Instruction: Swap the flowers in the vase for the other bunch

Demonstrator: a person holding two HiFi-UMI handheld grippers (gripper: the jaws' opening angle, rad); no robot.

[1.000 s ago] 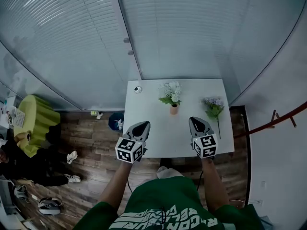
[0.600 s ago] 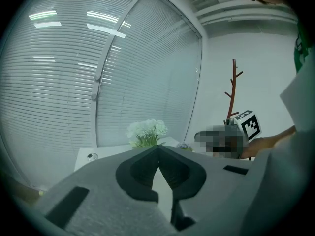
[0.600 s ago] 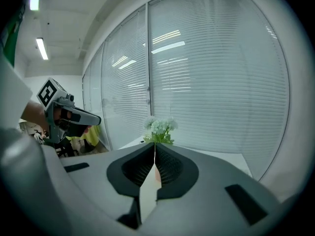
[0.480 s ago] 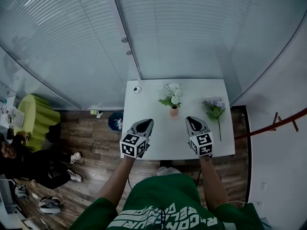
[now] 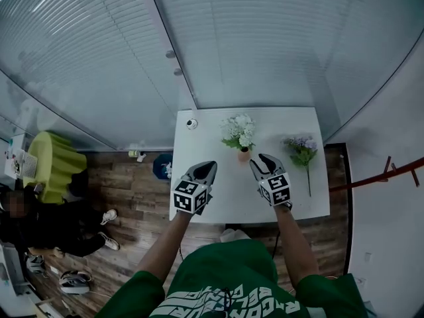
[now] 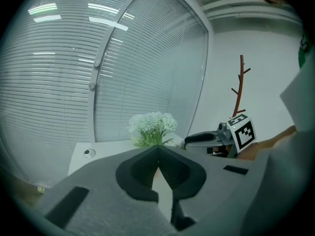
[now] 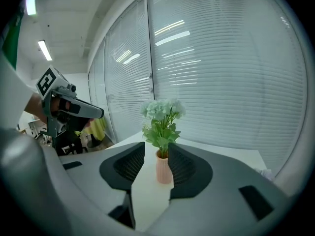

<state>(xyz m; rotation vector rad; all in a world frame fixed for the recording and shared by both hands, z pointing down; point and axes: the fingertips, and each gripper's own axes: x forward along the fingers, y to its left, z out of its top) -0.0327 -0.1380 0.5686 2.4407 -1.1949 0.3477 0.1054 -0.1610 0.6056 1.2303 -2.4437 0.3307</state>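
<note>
A small pink vase (image 5: 244, 155) (image 7: 164, 168) with white flowers (image 5: 238, 131) (image 6: 152, 124) (image 7: 162, 113) stands upright mid-table. The purple bunch (image 5: 301, 149) lies flat on the white table (image 5: 218, 201) to the right. My right gripper (image 5: 258, 159) (image 7: 156, 146) hovers just right of the vase. Its jaws have just been opening and stand apart. The vase shows through the gap, just ahead, untouched. My left gripper (image 5: 208, 167) (image 6: 158, 149) is shut and empty, a little left of the vase and nearer the front edge.
A small round fitting (image 5: 191, 123) (image 6: 88, 153) sits at the table's back left corner. Glass walls with blinds rise behind the table. A coat stand (image 6: 239, 90) is at the right. On the floor to the left are a yellow-green chair (image 5: 50, 164), a seated person and shoes.
Both grippers have moved forward and inward toward the vase. The right gripper's jaws, shut before, now stand apart. The flowers have not moved.
</note>
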